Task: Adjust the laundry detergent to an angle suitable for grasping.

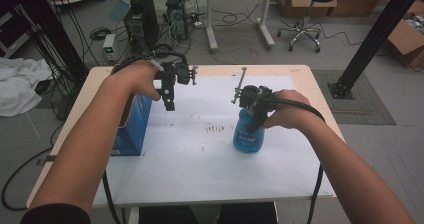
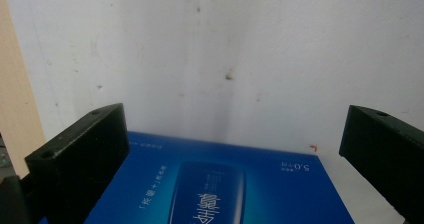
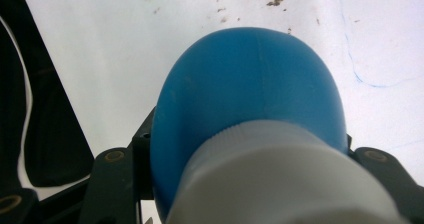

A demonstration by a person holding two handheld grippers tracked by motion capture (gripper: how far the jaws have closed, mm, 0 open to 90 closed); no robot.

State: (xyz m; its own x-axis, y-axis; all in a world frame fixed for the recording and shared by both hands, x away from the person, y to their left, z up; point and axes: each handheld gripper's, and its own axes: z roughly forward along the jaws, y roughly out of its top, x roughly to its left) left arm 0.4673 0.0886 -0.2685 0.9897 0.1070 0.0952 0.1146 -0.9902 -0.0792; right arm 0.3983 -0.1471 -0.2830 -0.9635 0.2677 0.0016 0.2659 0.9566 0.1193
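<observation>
On the white surface [image 1: 200, 169], the right gripper [image 1: 252, 115] clamps its jaws around the neck of an upright blue bottle [image 1: 248, 136] — apparently steadying it for a lift — while the left gripper [image 1: 169, 91] hovers, jaws wide apart, above the blue box [image 1: 131, 129] at the left edge.

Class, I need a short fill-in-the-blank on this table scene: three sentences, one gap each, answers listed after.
1. The right tool grips a bottle whose body is coloured ____.
2. The bottle's screw cap is coloured ____.
3. The left tool has its jaws ____ above the blue box.

Missing words: blue; white; open
</observation>
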